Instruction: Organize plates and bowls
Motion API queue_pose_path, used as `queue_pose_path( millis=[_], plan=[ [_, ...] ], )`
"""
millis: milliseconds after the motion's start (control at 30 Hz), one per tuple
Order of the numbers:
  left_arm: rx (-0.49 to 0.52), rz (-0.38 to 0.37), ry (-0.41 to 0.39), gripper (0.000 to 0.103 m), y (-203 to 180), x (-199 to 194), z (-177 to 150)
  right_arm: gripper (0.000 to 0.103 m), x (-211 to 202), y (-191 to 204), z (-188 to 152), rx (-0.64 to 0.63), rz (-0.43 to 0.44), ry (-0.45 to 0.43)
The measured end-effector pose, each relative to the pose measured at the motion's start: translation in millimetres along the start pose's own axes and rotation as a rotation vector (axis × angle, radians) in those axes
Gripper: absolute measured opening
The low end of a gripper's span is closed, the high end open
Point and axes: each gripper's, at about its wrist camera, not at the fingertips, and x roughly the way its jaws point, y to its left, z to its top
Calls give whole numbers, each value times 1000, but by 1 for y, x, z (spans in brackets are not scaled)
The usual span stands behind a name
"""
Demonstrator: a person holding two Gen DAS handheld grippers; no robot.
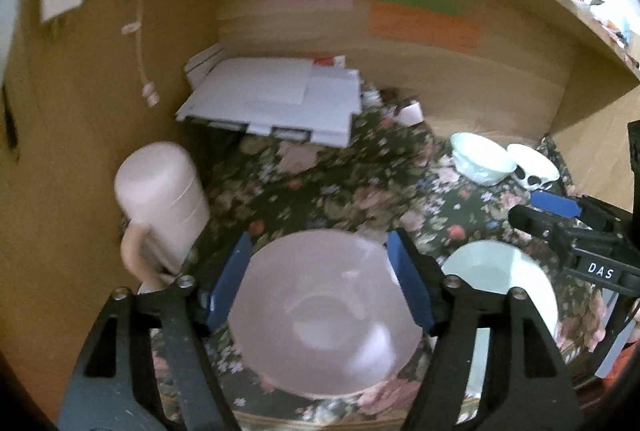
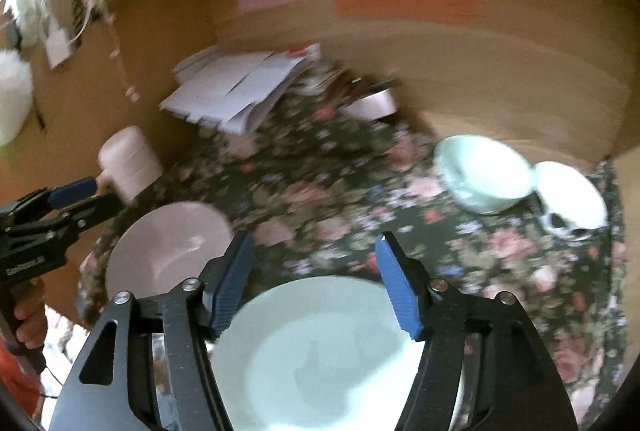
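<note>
A: What surrounds my left gripper (image 1: pixel 320 279)?
B: Jaws parted over a smooth pink bowl (image 1: pixel 324 315) on the floral cloth (image 1: pixel 320 187); nothing gripped. A pink lidded jug (image 1: pixel 160 203) stands left, papers (image 1: pixel 272 99) behind.
A: My right gripper (image 2: pixel 316 283) hangs open above a pale green bowl (image 2: pixel 320 355). Another green bowl (image 2: pixel 484 175), tilted, touches a white spotted bowl (image 2: pixel 572 203) by the wooden wall (image 2: pixel 500 79).

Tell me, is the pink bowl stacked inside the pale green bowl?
No. The pink bowl sits on the floral cloth beside the pale green bowl, each separate.
</note>
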Motion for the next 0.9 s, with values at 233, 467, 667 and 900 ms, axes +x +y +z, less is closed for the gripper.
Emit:
queue_pose_path(
  millis=[233, 467, 667, 900],
  plan=[
    [29, -32, 6, 74, -30, 18, 26, 64, -9, -47, 8, 53, -101, -36],
    [82, -64, 11, 83, -70, 46, 52, 66, 0, -92, 16, 120, -173, -25],
    [116, -98, 24, 88, -98, 73, 67, 66, 26, -123, 23, 157, -218, 2],
    [167, -105, 62, 88, -123, 114, 83, 66, 68, -158, 29, 244, -204, 55]
  ],
)
